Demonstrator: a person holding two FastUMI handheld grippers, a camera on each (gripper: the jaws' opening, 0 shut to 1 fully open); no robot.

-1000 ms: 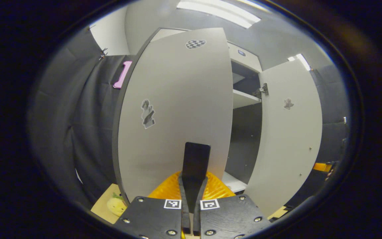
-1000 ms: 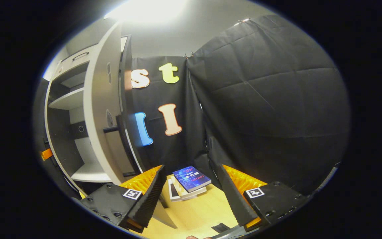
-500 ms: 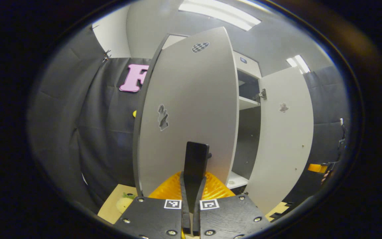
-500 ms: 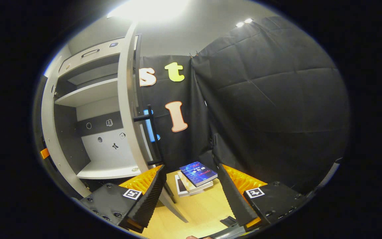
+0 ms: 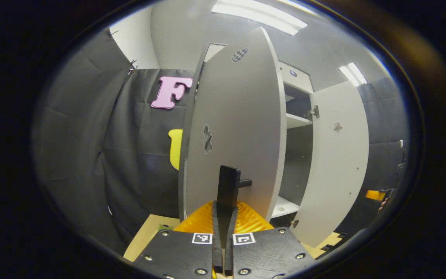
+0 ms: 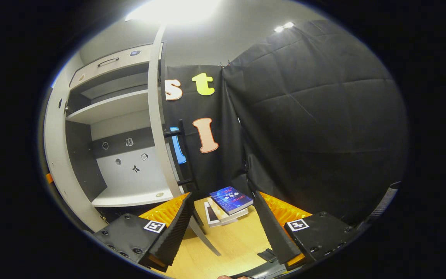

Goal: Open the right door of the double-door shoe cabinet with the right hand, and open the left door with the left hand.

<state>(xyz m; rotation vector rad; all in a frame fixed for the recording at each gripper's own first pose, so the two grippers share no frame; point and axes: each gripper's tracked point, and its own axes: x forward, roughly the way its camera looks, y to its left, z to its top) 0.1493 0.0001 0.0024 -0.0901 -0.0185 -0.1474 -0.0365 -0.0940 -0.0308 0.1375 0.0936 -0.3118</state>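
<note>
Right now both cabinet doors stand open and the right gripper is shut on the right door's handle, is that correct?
Not quite: in the right gripper view the right gripper is open, off the right door's handle. Both doors are open, and the left gripper grips the left door's handle.

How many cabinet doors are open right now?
2. In the left gripper view, the left door stands swung out just ahead of the left gripper, and the right door stands open to its right, past the cabinet's shelves.

door handle (image 5: 229, 188) mostly behind closed jaws
</note>
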